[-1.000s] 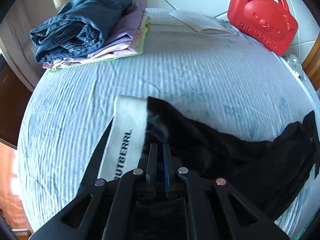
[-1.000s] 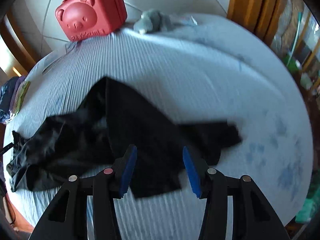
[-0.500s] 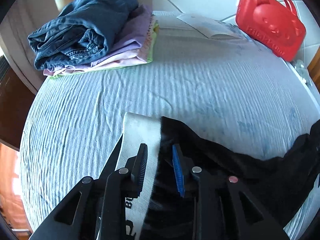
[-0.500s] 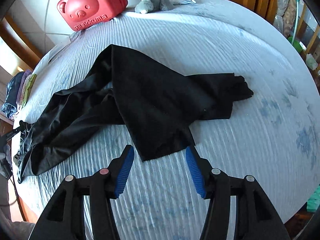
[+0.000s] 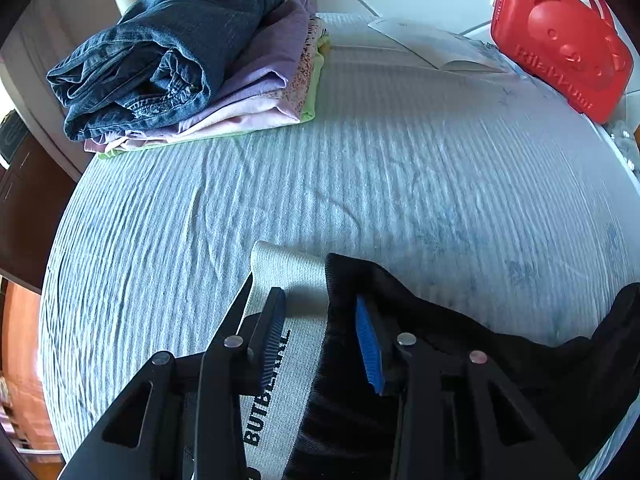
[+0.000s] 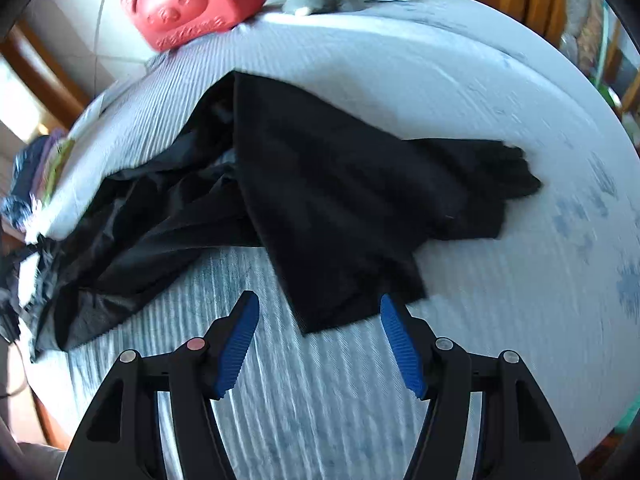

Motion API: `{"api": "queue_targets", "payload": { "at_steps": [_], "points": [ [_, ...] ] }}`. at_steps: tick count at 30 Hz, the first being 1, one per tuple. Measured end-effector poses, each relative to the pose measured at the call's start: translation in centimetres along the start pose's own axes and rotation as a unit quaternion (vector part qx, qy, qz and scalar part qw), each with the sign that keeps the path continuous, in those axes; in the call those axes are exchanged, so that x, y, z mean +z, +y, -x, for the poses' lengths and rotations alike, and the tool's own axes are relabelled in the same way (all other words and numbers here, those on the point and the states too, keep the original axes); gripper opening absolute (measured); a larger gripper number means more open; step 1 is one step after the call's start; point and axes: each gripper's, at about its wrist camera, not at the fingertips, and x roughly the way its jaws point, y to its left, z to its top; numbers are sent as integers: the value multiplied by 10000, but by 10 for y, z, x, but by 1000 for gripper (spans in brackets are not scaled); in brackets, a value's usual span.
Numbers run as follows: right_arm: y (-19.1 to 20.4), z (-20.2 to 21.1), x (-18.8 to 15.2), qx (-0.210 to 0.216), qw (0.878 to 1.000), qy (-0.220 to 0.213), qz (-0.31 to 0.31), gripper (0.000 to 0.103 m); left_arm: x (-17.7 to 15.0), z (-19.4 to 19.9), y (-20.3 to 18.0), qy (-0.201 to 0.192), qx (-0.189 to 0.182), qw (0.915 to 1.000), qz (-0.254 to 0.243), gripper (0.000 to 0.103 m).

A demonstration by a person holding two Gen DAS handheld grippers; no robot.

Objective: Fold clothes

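Black garment (image 6: 344,200) sprawls mid-frame on bed (image 6: 460,92), legs splayed, prob. laid out for folding. Left gripper (image 5: 320,334) closing, waistband (image 5: 288,276) between pads, not pinched yet. Right gripper (image 6: 320,340) opening, empty, just short of the hem. Lower waistband hidden; right view blurred.

"BUTB…" on grey waistband (image 5: 288,280), partly hidden

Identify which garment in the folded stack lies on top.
The dark blue denim jeans lie on top. Beneath them are lilac and pale pink layers, with a light green garment at the bottom.
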Motion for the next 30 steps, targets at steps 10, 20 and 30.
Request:
{"api": "queue_targets", "payload": {
  "at_steps": [10,20,30],
  "points": [
    [-26,77,79,-566,9887,-1379,160,3,5,26,15,-582,382,9961,547,4],
    [-102,99,262,-883,9730,-2123,178,3,26,17,16,-562,826,9907,929,4],
    [-132,14,270,-650,9929,-973,-204,57,21,20,14,-381,846,9900,1063,6]
  ]
}}
